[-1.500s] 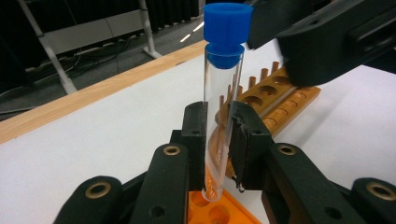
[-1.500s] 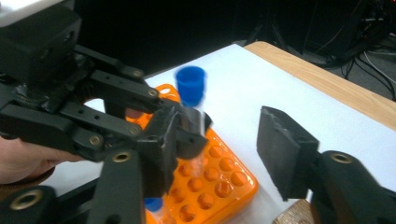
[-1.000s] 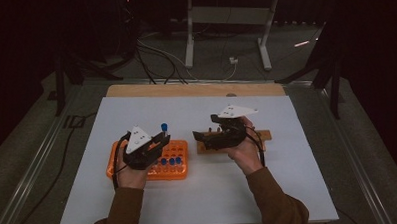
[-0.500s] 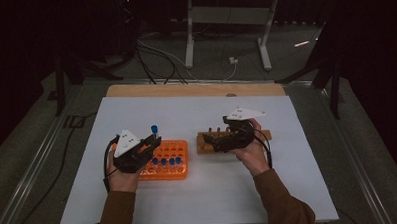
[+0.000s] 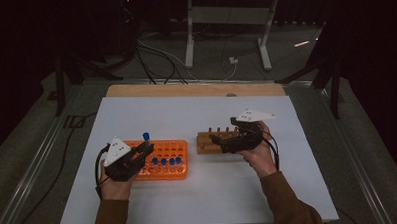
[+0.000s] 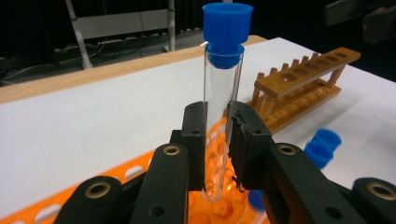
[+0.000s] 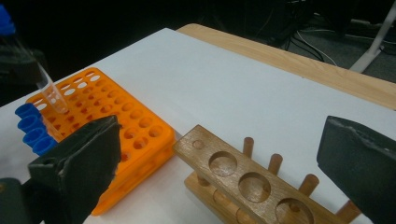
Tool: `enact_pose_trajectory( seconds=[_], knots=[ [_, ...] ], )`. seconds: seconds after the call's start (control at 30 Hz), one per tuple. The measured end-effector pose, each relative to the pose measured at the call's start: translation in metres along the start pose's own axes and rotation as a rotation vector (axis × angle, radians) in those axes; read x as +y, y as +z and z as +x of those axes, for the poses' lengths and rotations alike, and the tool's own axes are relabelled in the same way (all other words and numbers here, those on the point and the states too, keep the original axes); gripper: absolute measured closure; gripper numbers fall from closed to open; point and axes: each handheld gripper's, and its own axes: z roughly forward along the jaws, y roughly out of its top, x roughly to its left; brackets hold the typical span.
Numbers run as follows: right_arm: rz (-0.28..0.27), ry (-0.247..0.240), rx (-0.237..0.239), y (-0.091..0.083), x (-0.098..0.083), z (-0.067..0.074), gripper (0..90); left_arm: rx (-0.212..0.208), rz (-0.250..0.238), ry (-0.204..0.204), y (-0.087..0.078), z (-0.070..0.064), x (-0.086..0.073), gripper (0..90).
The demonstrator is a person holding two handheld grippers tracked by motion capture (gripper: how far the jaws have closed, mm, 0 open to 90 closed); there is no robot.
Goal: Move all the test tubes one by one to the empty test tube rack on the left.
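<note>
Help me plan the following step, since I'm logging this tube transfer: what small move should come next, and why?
Probably lower the left hand-held gripper straight down to seat the tube in an open hole of the orange rack. Its jaws are shut on the blue-capped tube, held upright with its tip just above the holes. The right hand-held gripper is open over the wooden rack, holding nothing.

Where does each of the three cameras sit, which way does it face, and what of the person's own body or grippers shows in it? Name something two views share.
High view: above the person's side, facing forward and down on the white table; both forearms, left gripper and right gripper show.
Left gripper view: rides the left gripper, looking along its jaws, shut on a blue-capped test tube.
Right gripper view: rides the right gripper, jaws open over the wooden rack.
Shared: the orange rack and the wooden rack appear in both gripper views.
</note>
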Motion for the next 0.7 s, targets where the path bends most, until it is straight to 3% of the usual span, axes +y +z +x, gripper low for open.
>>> enact_pose_trajectory(
  seconds=[0.13, 0.7],
  knots=[
    [-0.002, 0.0, -0.001, -0.002, 0.0, -0.002, 0.0, -0.002, 0.009, -0.015, -0.002, 0.0, -0.008, 78.0],
    [-0.007, 0.014, -0.016, -0.012, -0.007, -0.01, 0.0, -0.016, 0.05, -0.01, -0.006, 0.0, -0.023, 78.0]
  ],
)
